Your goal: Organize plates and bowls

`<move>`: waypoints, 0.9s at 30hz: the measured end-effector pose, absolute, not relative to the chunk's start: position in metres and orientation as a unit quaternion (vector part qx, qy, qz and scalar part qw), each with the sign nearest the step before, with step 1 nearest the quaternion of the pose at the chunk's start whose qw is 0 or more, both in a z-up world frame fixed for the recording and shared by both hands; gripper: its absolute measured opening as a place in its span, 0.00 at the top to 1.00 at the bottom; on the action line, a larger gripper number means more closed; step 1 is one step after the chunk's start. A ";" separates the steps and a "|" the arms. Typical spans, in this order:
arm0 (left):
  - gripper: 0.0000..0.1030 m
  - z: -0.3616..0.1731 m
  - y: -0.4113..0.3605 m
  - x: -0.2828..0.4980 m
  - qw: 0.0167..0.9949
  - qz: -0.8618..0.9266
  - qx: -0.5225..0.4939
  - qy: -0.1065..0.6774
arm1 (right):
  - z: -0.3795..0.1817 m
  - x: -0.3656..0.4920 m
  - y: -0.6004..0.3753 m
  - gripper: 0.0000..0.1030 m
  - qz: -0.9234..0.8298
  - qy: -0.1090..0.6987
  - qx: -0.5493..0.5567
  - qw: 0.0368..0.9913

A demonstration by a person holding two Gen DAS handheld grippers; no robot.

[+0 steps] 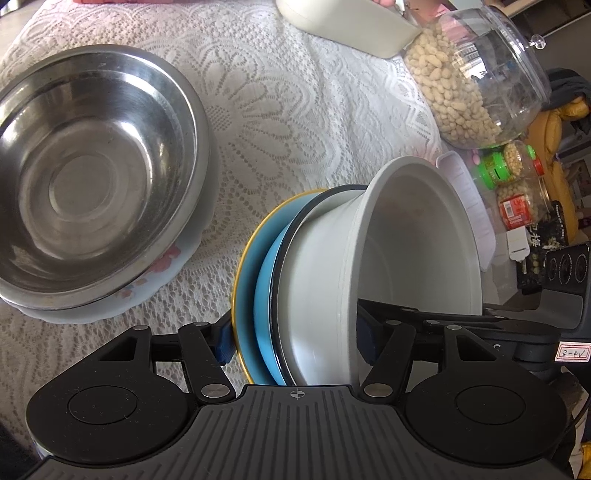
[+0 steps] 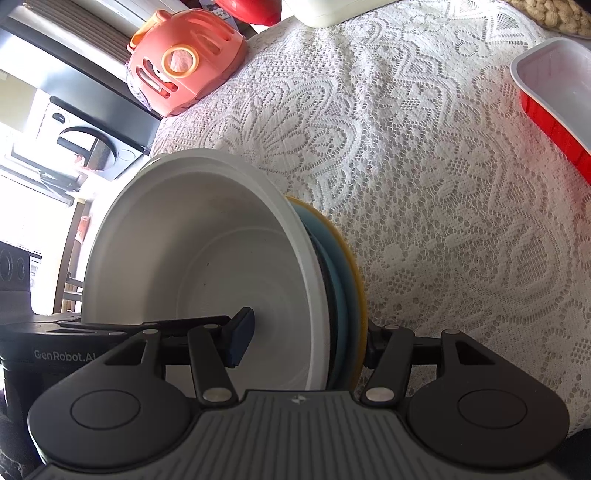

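A stack of dishes hangs over the lace-covered table, turned on edge in both views: a white bowl [image 1: 388, 258] [image 2: 207, 251], a blue plate with a dark rim [image 1: 273, 280] and a blue plate with a yellow rim [image 1: 242, 273] [image 2: 356, 266]. My left gripper [image 1: 297, 343] is shut on the stack, one finger against the yellow-rimmed plate and one inside the bowl. My right gripper [image 2: 306, 338] clamps the same stack from the opposite side, with a pad inside the bowl and the other finger behind the plates. To the left, a steel bowl [image 1: 99, 177] sits on a floral plate [image 1: 159, 280].
A peanut jar [image 1: 469, 74], a white container [image 1: 343, 26], small jars [image 1: 513, 166] and a clear box [image 1: 469, 199] crowd the table's right side. A pink basket [image 2: 184, 59] stands at a far edge, and a red-and-white tray [image 2: 554, 107] lies at the right.
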State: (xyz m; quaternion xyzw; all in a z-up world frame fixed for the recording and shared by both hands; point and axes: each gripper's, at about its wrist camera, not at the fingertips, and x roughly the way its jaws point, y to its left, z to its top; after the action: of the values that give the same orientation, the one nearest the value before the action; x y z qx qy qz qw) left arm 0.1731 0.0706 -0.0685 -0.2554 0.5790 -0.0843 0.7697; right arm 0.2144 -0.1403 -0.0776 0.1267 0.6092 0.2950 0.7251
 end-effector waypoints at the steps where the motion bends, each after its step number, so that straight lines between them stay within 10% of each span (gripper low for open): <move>1: 0.36 -0.068 0.071 0.172 0.769 -0.084 -0.257 0.579 | -0.076 0.214 -0.139 0.44 0.297 0.608 0.123 0.726; 27: 0.35 0.009 0.203 0.145 0.828 -0.016 -0.323 0.457 | 0.032 0.240 -0.013 0.43 0.394 0.520 0.015 0.757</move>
State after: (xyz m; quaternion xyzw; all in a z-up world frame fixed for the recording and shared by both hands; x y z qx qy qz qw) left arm 0.1451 0.2029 0.0093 -0.3231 0.4571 -0.0157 0.8285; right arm 0.2405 -0.0127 0.0320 0.0154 0.5204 0.3939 0.7575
